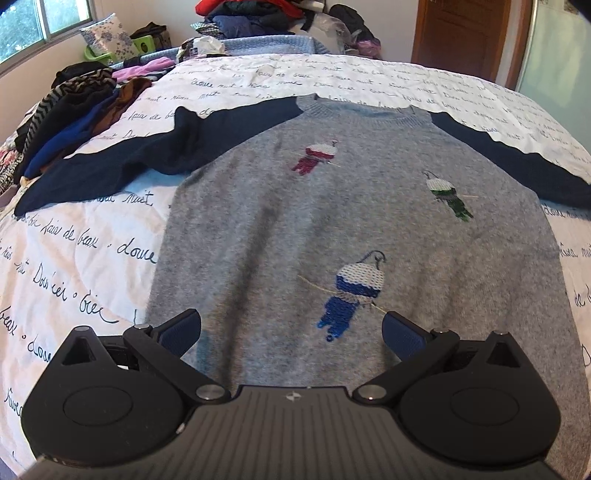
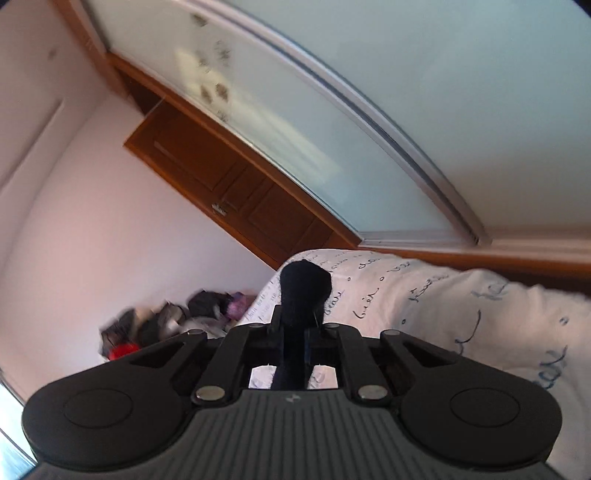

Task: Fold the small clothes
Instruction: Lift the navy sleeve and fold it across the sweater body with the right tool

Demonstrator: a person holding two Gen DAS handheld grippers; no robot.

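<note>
A small grey sweater [image 1: 332,229] with navy sleeves and three stitched figures lies flat, front up, on the white bed cover [image 1: 74,258] with handwriting print. My left gripper [image 1: 291,332] is open and empty, hovering over the sweater's lower hem. The left sleeve [image 1: 122,166] lies bent across the cover. In the right wrist view my right gripper [image 2: 295,325] is shut on the navy sleeve end [image 2: 303,288], lifted and tilted above the bed cover [image 2: 461,314].
Piles of clothes lie at the bed's left edge [image 1: 62,122] and far end [image 1: 251,18]. A wooden door [image 1: 461,33] and frosted sliding panel [image 2: 369,92] stand beyond. More clothes lie on the floor by the wall [image 2: 177,321].
</note>
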